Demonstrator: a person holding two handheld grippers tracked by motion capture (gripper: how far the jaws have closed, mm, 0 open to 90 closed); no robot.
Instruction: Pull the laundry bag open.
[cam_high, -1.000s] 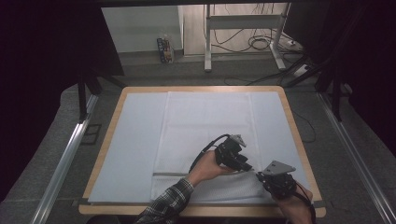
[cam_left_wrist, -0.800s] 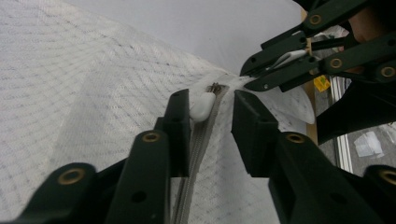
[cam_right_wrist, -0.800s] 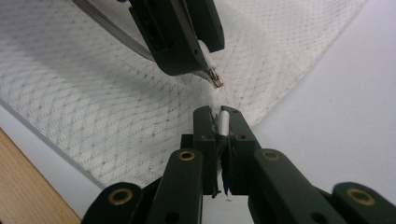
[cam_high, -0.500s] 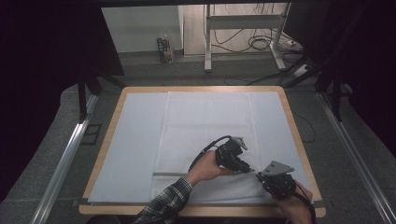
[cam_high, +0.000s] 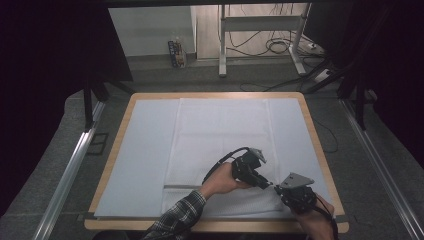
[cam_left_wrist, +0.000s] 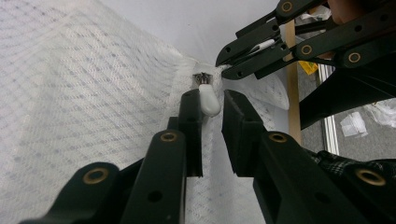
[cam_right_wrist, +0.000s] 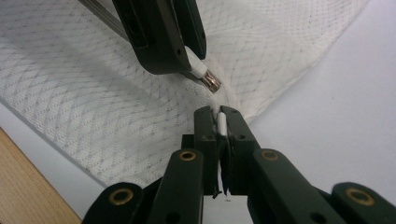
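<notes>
**Zipper pull and bag corner gripped at the near right of the table**

At the near right corner of the wooden-rimmed table (cam_high: 125, 131), covered with a pale blue-grey sheet (cam_high: 145, 150), a white mesh laundry bag (cam_high: 220, 130) is seen spread flat in the high view. The left gripper (cam_high: 268, 183) is held over the bag's near right part by a hand in a plaid sleeve (cam_high: 175, 217), and the right gripper (cam_high: 280, 192) is set just beside it, tip to tip, close to the table's near edge. How wide either pair of jaws stands cannot be told from this height.

In the left gripper view, the white plastic zipper pull (cam_left_wrist: 208, 99) is seen between the two black jaws of the left gripper (cam_left_wrist: 212, 105). The jaws have just been closing and are drawn in narrowly, the pull lying against the left jaw. The small metal slider (cam_left_wrist: 201, 77) sits just beyond the pull, at the corner of the mesh. The right gripper (cam_left_wrist: 223, 60) is seen just past it, pinched on the mesh corner.

In the right gripper view, the right gripper (cam_right_wrist: 218, 116) is seen clamped tight on a thin white edge of the bag's corner (cam_right_wrist: 222, 123). The left gripper (cam_right_wrist: 189, 56) is seen just above, with the zipper pull (cam_right_wrist: 196, 65) and slider (cam_right_wrist: 212, 81) projecting from its tip.
</notes>
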